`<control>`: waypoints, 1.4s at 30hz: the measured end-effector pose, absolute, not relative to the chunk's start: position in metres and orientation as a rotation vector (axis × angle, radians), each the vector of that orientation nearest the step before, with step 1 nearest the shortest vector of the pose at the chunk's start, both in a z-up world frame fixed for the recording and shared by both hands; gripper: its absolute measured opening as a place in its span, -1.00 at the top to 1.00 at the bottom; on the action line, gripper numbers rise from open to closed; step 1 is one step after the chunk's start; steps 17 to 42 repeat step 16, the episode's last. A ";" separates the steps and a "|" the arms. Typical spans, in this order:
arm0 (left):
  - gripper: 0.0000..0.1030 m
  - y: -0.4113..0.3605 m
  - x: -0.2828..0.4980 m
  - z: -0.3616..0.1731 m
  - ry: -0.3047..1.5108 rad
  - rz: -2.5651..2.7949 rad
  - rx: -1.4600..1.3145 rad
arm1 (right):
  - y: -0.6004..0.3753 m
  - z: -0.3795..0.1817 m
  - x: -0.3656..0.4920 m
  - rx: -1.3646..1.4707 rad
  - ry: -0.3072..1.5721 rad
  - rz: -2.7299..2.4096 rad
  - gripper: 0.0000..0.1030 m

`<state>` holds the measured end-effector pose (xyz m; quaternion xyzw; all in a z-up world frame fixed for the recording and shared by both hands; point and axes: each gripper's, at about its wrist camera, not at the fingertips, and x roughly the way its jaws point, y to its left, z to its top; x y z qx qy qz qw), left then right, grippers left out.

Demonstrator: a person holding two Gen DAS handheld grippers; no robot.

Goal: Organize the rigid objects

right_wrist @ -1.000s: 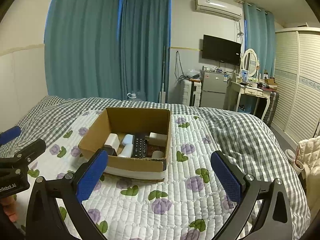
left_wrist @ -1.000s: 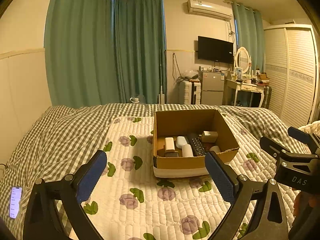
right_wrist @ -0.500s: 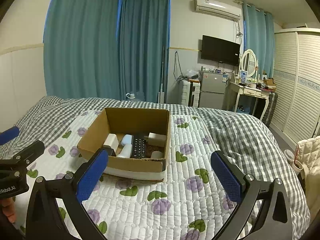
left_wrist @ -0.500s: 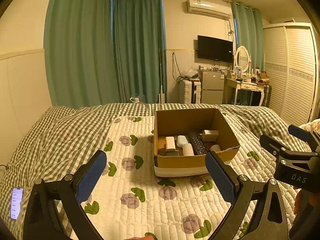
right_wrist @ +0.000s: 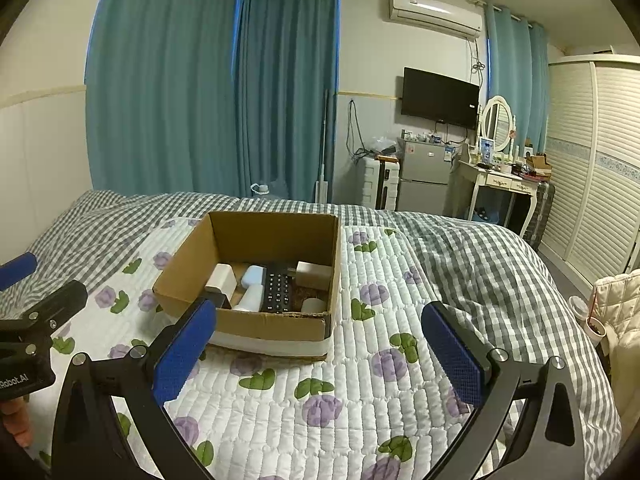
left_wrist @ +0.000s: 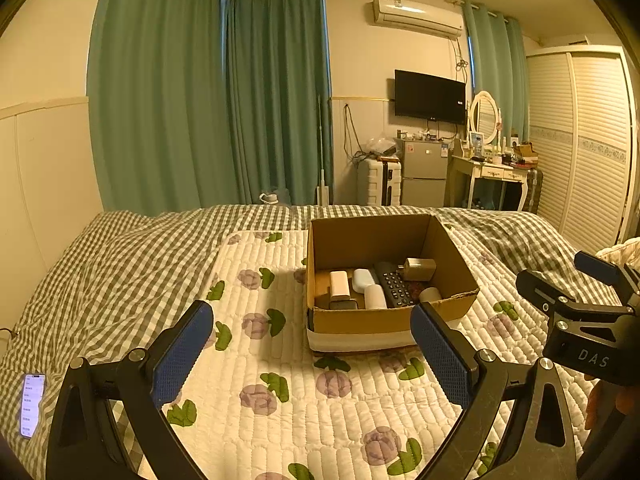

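Observation:
An open cardboard box stands on the flowered quilt on the bed; it also shows in the right wrist view. Inside lie a black remote, a tan block, several white and pale blue pieces and a small white cylinder. My left gripper is open and empty, held above the quilt in front of the box. My right gripper is open and empty, in front of the box to its right. Each gripper shows in the other's view.
A phone with a lit screen lies on the checked blanket at the left. Beyond the bed stand green curtains, a suitcase, a small fridge, a dressing table and a wardrobe.
Both grippers have drawn back and risen slightly, so the box sits a little higher in both views. Both stay open and empty.

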<state>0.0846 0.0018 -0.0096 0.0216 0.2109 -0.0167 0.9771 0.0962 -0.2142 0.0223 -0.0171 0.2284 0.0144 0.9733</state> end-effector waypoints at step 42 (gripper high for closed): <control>-0.96 0.001 0.083 -0.014 0.442 -0.016 0.051 | -0.212 0.020 0.096 -0.031 0.474 0.034 -1.00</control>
